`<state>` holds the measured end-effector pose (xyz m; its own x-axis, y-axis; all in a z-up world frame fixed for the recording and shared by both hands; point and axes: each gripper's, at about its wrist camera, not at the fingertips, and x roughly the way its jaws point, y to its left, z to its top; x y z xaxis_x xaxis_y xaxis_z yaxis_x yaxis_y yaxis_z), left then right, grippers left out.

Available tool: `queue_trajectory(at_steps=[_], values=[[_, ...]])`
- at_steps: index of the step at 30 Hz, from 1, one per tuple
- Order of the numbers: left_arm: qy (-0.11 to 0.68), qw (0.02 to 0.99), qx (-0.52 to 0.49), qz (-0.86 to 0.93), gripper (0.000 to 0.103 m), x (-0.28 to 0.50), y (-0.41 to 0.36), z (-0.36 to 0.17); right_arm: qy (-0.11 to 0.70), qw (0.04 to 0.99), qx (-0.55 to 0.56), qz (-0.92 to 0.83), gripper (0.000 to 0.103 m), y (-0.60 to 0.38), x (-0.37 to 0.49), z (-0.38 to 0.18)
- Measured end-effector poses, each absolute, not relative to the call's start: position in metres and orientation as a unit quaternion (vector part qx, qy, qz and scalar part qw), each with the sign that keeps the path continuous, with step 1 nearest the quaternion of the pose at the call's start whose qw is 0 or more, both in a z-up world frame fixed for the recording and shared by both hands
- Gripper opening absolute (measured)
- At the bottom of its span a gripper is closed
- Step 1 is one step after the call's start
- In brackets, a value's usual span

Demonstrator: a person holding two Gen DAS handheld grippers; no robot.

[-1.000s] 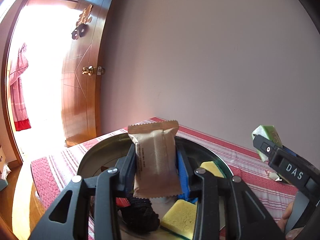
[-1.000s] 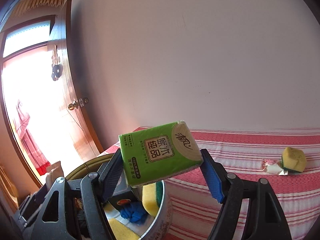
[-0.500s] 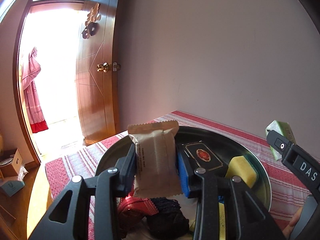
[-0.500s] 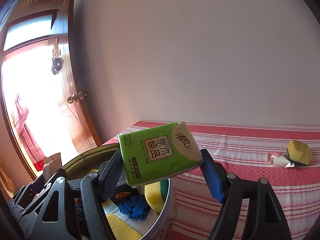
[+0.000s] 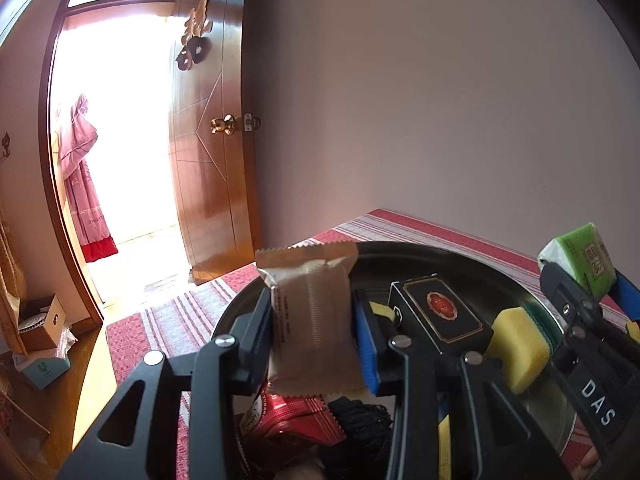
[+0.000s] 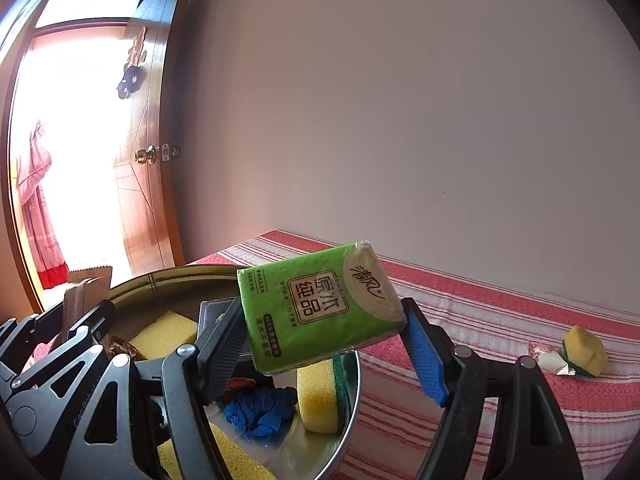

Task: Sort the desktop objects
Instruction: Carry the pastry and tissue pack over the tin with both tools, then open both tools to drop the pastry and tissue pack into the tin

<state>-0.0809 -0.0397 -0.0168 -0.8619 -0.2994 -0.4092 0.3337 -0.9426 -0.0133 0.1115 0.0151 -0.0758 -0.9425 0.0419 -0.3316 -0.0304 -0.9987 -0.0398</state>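
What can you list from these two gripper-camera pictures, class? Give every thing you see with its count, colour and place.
Metal bowl: one, silver, on the striped cloth.
Sponges in the bowl: at least three, yellow, one with a green backing.
Black box: one, black with a red emblem, in the bowl.
Red packet: one, red, in the bowl.
Blue cloth: one, blue, in the bowl.
Black cloth: one, in the bowl.
Loose sponge: one, yellow and green, on the cloth, far right.
Wrapper: one, whitish, beside the loose sponge.
Tablecloth: one, red and white striped.
Door: one, wooden, open.
Brown packet: one, in the left gripper.
Green tissue pack: one, in the right gripper.
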Motion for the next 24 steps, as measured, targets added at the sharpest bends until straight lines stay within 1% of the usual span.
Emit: queue_trajectory(at_steps=[3, 5, 6, 8, 9, 10, 13, 17, 19, 24], values=[[0.034, 0.172, 0.214, -0.961, 0.037, -0.083, -0.037, -0.019, -0.022, 0.020, -0.168, 0.985, 0.078, 0.011, 0.109, -0.077], [0.037, 0.176, 0.216, -0.960, 0.040, -0.084, -0.037, -0.019, -0.024, 0.021, -0.165, 0.986, 0.085, 0.009, 0.108, -0.076], [0.042, 0.179, 0.210, -0.960, 0.045, -0.082, -0.037, -0.018, -0.027, 0.028, -0.161, 0.986, 0.089, 0.009, 0.109, -0.076], [0.051, 0.188, 0.199, -0.960, 0.084, -0.078, -0.039, -0.014, -0.024, 0.041, -0.145, 0.988, 0.089, 0.013, 0.114, -0.074], [0.052, 0.203, 0.188, -0.960, 0.091, -0.075, -0.040, -0.013, -0.017, 0.041, -0.141, 0.989, 0.092, 0.016, 0.117, -0.073], [0.053, 0.214, 0.179, -0.959, 0.102, -0.073, -0.041, -0.012, -0.007, 0.040, -0.138, 0.990, 0.094, 0.019, 0.119, -0.073], [0.064, 0.212, 0.166, -0.961, 0.102, -0.069, -0.044, -0.013, 0.011, 0.034, -0.129, 0.991, 0.095, 0.023, 0.125, -0.072], [0.059, 0.211, 0.160, -0.962, 0.102, -0.067, -0.042, -0.014, -0.016, 0.051, -0.108, 0.993, 0.095, 0.013, 0.134, -0.070], [0.058, 0.213, 0.158, -0.962, 0.102, -0.067, -0.042, -0.014, -0.028, 0.062, -0.095, 0.993, 0.097, 0.010, 0.138, -0.069], [0.055, 0.227, 0.152, -0.960, 0.102, -0.064, -0.040, -0.014, -0.023, 0.076, -0.077, 0.994, 0.100, 0.016, 0.146, -0.068]])
